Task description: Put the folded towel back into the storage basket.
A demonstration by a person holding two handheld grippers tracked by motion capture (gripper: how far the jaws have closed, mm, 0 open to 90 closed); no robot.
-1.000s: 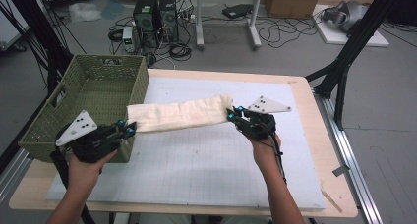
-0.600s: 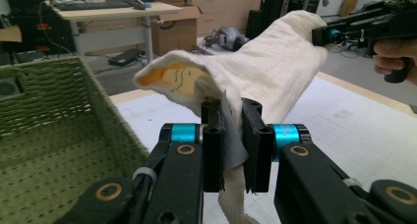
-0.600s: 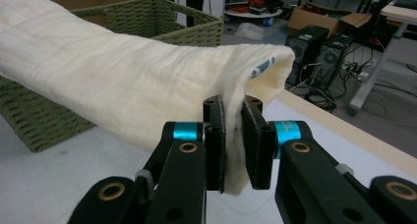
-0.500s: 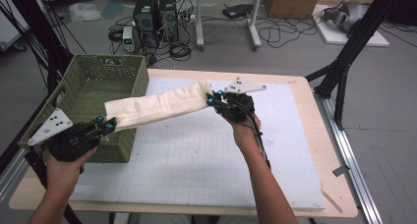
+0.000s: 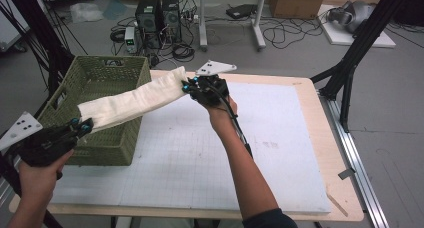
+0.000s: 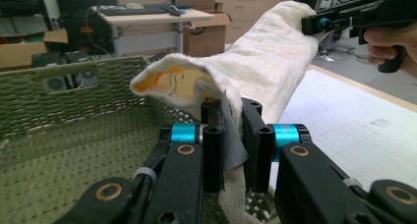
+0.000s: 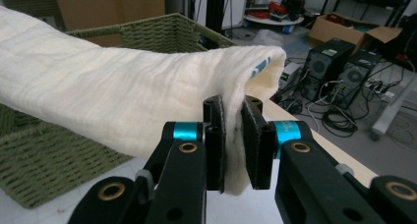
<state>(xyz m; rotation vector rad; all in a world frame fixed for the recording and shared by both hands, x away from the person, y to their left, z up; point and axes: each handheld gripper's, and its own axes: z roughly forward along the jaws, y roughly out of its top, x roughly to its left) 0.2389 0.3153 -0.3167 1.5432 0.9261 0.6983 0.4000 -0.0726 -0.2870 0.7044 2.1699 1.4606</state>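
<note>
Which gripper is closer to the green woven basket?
Left. The left gripper holds the cream cloth's end right at the green woven basket's near rim. The right gripper holds the other end above the white mat, beyond the basket's right corner.

One cloth (image 5: pixel 131 101), mid-left of the high view. One basket (image 5: pixel 107 145) at left. Two grippers: the left gripper (image 5: pixel 80 125) at lower left, the right gripper (image 5: pixel 188 85) at upper centre. Two computer towers (image 5: pixel 159 13) at the top. One table (image 5: pixel 320 123).

basket (image 5: pixel 112 138) walls block table's left | cloth (image 5: pixel 132 100) spans its near-right corner | mat (image 5: pixel 280 153) right: open
</note>
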